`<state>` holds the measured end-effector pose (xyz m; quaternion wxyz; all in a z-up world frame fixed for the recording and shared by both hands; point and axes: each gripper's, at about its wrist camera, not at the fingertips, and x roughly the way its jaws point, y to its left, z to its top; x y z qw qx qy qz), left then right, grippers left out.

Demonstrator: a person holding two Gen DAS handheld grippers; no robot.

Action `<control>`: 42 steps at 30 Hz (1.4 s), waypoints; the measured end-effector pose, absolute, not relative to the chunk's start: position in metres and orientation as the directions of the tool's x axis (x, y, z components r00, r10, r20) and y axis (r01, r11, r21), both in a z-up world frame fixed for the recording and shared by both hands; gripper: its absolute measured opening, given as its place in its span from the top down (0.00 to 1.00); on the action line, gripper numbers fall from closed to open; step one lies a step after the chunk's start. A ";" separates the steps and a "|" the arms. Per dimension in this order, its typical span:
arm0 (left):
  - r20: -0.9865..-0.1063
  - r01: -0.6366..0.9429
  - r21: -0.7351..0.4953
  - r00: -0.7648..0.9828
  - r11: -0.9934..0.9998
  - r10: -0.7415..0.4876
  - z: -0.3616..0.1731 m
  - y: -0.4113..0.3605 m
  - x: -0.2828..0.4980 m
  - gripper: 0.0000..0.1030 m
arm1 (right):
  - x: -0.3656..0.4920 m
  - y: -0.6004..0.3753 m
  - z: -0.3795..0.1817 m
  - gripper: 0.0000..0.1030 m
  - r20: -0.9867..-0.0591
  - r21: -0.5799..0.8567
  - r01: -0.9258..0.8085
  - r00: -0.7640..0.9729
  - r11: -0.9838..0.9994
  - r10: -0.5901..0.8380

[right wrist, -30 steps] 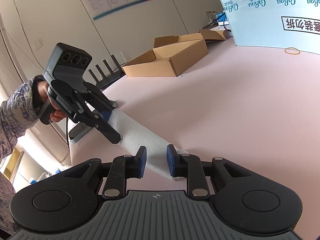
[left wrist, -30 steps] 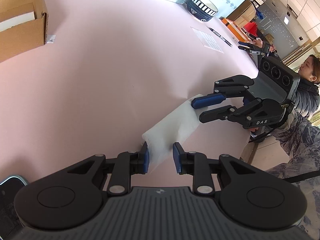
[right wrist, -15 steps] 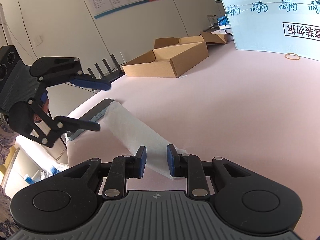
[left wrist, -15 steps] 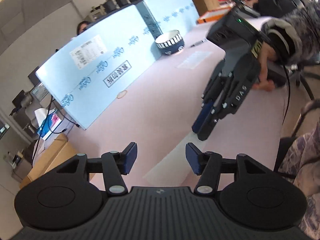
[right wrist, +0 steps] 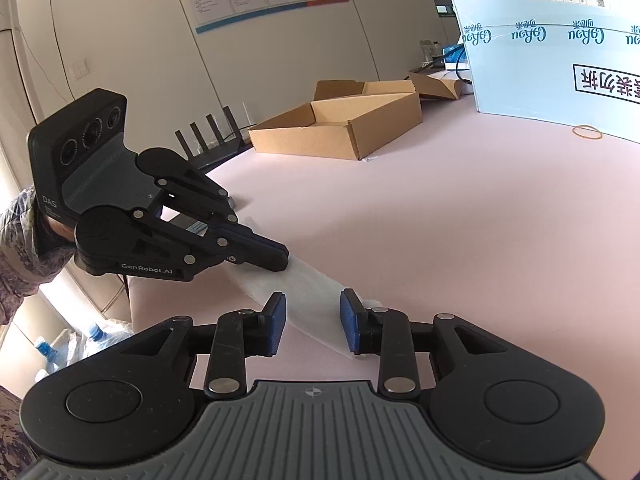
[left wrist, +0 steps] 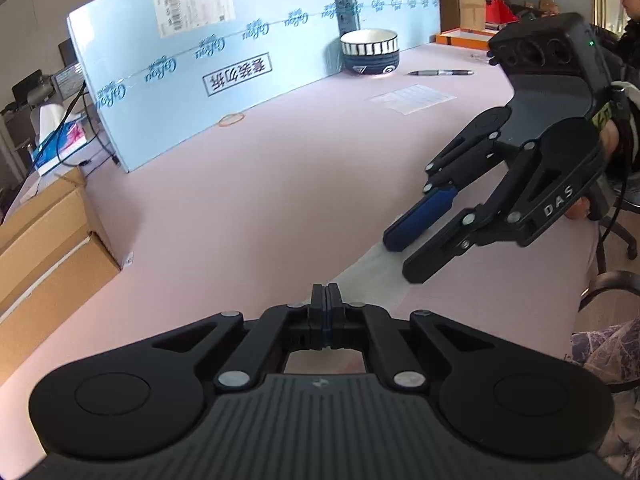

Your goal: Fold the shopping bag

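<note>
bag: the white shopping bag (right wrist: 308, 300) is lying flat on the pink table (right wrist: 460, 240) as a long thin strip, near the table's near edge.
left gripper: the left gripper (right wrist: 276, 258) is sitting with its jaws pressed tight together. Its tip is resting at the far-left end of the bag. I cannot tell if any cloth is pinched inside.
right gripper: the right gripper (right wrist: 312, 322) is opening its jaws. The bag is lying between the blue pads (right wrist: 278, 320), and they are not squeezing it.
edges: the strip is running slanted, from the left gripper to the right gripper. The table's rim is dropping off just left of the bag.
room to move: lots of bare pink table is lying open to the right and far side.
far things: a brown box (right wrist: 340, 128) is sitting far back. A blue board (left wrist: 240, 68) is standing along the far side. A striped bowl (left wrist: 370, 50), a pen (left wrist: 440, 73) and a rubber band (right wrist: 587, 132) are all well apart from the bag.
</note>
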<state>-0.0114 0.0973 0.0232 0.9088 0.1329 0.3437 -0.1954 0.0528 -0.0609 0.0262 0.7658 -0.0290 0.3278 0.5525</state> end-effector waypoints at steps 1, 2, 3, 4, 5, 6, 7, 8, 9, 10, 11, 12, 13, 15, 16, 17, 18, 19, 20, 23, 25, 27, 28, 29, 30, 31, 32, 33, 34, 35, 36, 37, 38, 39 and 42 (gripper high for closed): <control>-0.680 0.423 0.072 0.684 0.903 -0.266 0.023 0.104 -0.010 0.99 | 0.051 -0.060 0.027 0.66 -0.536 0.307 -0.871 0.175 0.384 0.826; -0.682 0.408 0.052 0.682 0.912 -0.266 0.022 0.109 -0.010 0.99 | 0.049 -0.058 0.027 0.62 -0.537 0.297 -0.877 0.175 0.379 0.825; -0.682 0.388 0.033 0.682 0.921 -0.263 0.022 0.113 -0.011 0.99 | 0.046 -0.056 0.027 0.61 -0.541 0.276 -0.887 0.176 0.371 0.823; -0.680 0.388 0.037 0.685 0.921 -0.262 0.021 0.114 -0.013 0.99 | 0.042 -0.054 0.028 0.59 -0.546 0.251 -0.895 0.185 0.370 0.817; -0.677 0.388 0.040 0.688 0.921 -0.260 0.021 0.114 -0.015 0.99 | 0.039 -0.052 0.028 0.59 -0.552 0.222 -0.901 0.198 0.371 0.810; -0.675 0.388 0.044 0.691 0.921 -0.259 0.020 0.114 -0.017 0.99 | 0.035 -0.050 0.029 0.59 -0.556 0.193 -0.907 0.214 0.375 0.803; -0.677 0.388 0.049 0.690 0.920 -0.255 0.021 0.114 -0.018 0.99 | 0.031 -0.047 0.029 0.59 -0.561 0.163 -0.911 0.230 0.378 0.795; -0.680 0.390 0.054 0.689 0.919 -0.252 0.021 0.113 -0.017 0.99 | 0.028 -0.046 0.030 0.59 -0.563 0.138 -0.914 0.246 0.382 0.789; -0.685 0.394 0.058 0.684 0.917 -0.250 0.022 0.112 -0.016 0.99 | 0.027 -0.045 0.031 0.59 -0.561 0.121 -0.915 0.257 0.385 0.787; -0.691 0.398 0.063 0.679 0.915 -0.248 0.022 0.111 -0.015 0.99 | 0.025 -0.046 0.032 0.59 -0.554 0.108 -0.916 0.267 0.386 0.788; -0.697 0.405 0.067 0.673 0.912 -0.247 0.023 0.111 -0.014 0.99 | 0.021 -0.049 0.035 0.59 -0.542 0.085 -0.921 0.276 0.379 0.794; -0.702 0.409 0.069 0.668 0.910 -0.247 0.023 0.111 -0.013 0.99 | 0.016 -0.053 0.041 0.59 -0.528 0.032 -0.930 0.295 0.365 0.796; -0.707 0.414 0.068 0.662 0.908 -0.249 0.024 0.111 -0.012 0.99 | 0.011 -0.055 0.045 0.60 -0.523 -0.028 -0.934 0.318 0.357 0.791; -0.720 0.425 0.058 0.644 0.903 -0.257 0.025 0.112 -0.008 0.99 | -0.005 -0.060 0.054 0.60 -0.530 -0.264 -0.906 0.424 0.332 0.734; -0.727 0.431 0.054 0.635 0.901 -0.261 0.026 0.113 -0.006 0.99 | -0.009 -0.062 0.055 0.62 -0.529 -0.311 -0.895 0.443 0.320 0.723; -0.734 0.436 0.049 0.626 0.898 -0.264 0.026 0.113 -0.004 0.99 | -0.013 -0.064 0.056 0.67 -0.535 -0.365 -0.884 0.457 0.293 0.711; -0.739 0.439 0.044 0.619 0.897 -0.267 0.027 0.113 -0.003 0.99 | -0.020 -0.065 0.055 0.70 -0.544 -0.440 -0.865 0.469 0.240 0.696; -0.744 0.442 0.040 0.612 0.896 -0.269 0.027 0.114 -0.001 0.99 | -0.028 -0.065 0.050 0.74 -0.546 -0.511 -0.838 0.487 0.190 0.681; -0.747 0.444 0.035 0.607 0.895 -0.271 0.027 0.114 -0.001 0.99 | -0.035 -0.064 0.045 0.74 -0.546 -0.573 -0.808 0.502 0.138 0.671; -0.752 0.445 0.020 0.597 0.896 -0.279 0.028 0.116 0.001 0.99 | -0.054 -0.055 0.022 0.76 -0.518 -0.737 -0.675 0.534 -0.031 0.668; -0.752 0.446 0.025 0.598 0.895 -0.277 0.028 0.115 0.001 0.99 | -0.055 -0.048 0.015 0.76 -0.503 -0.772 -0.632 0.542 -0.068 0.673; -0.752 0.448 0.029 0.599 0.894 -0.276 0.028 0.115 0.000 0.99 | -0.050 -0.042 0.014 0.76 -0.493 -0.775 -0.629 0.544 -0.058 0.679; -0.750 0.447 0.033 0.602 0.894 -0.273 0.028 0.114 -0.001 0.99 | -0.046 -0.042 0.018 0.76 -0.489 -0.765 -0.643 0.545 -0.035 0.682; -0.749 0.448 0.035 0.603 0.894 -0.272 0.028 0.113 -0.001 0.99 | -0.038 -0.043 0.024 0.76 -0.479 -0.750 -0.662 0.553 0.010 0.681; -0.748 0.449 0.036 0.604 0.893 -0.274 0.028 0.114 -0.001 0.99 | -0.028 -0.045 0.031 0.76 -0.469 -0.731 -0.679 0.564 0.059 0.680; -0.747 0.451 0.036 0.605 0.892 -0.276 0.028 0.114 -0.002 0.99 | -0.011 -0.049 0.040 0.74 -0.450 -0.708 -0.693 0.591 0.135 0.670; -0.746 0.453 0.035 0.605 0.891 -0.278 0.028 0.114 -0.002 0.99 | 0.007 -0.054 0.048 0.60 -0.430 -0.680 -0.700 0.621 0.217 0.655; -0.746 0.454 0.024 0.601 0.891 -0.286 0.028 0.116 0.000 0.99 | 0.024 -0.059 0.053 0.57 -0.419 -0.658 -0.698 0.651 0.282 0.633; -0.746 0.454 0.012 0.597 0.891 -0.294 0.028 0.118 0.001 0.99 | 0.041 -0.064 0.058 0.57 -0.410 -0.637 -0.690 0.681 0.343 0.607; -0.746 0.450 -0.005 0.593 0.893 -0.304 0.027 0.120 0.002 0.99 | 0.075 -0.075 0.068 0.58 -0.416 -0.553 -0.692 0.712 0.464 0.565; -0.744 0.447 -0.022 0.590 0.894 -0.313 0.027 0.123 0.003 0.99 | 0.101 -0.086 0.076 0.59 -0.423 -0.461 -0.688 0.726 0.561 0.542; -0.743 0.444 -0.039 0.586 0.895 -0.323 0.027 0.125 0.003 0.99 | 0.123 -0.096 0.083 0.59 -0.422 -0.383 -0.677 0.734 0.629 0.532; -0.741 0.442 -0.048 0.585 0.896 -0.328 0.026 0.126 0.003 0.99 | 0.141 -0.102 0.089 0.59 -0.415 -0.340 -0.663 0.742 0.667 0.526; -0.740 0.440 -0.057 0.585 0.896 -0.334 0.026 0.128 0.003 0.99 | 0.152 -0.105 0.093 0.60 -0.403 -0.336 -0.649 0.754 0.683 0.519; -0.738 0.441 -0.061 0.584 0.896 -0.338 0.026 0.128 0.003 0.99 | 0.187 -0.096 0.098 0.75 -0.396 -0.371 -0.639 0.765 0.674 0.507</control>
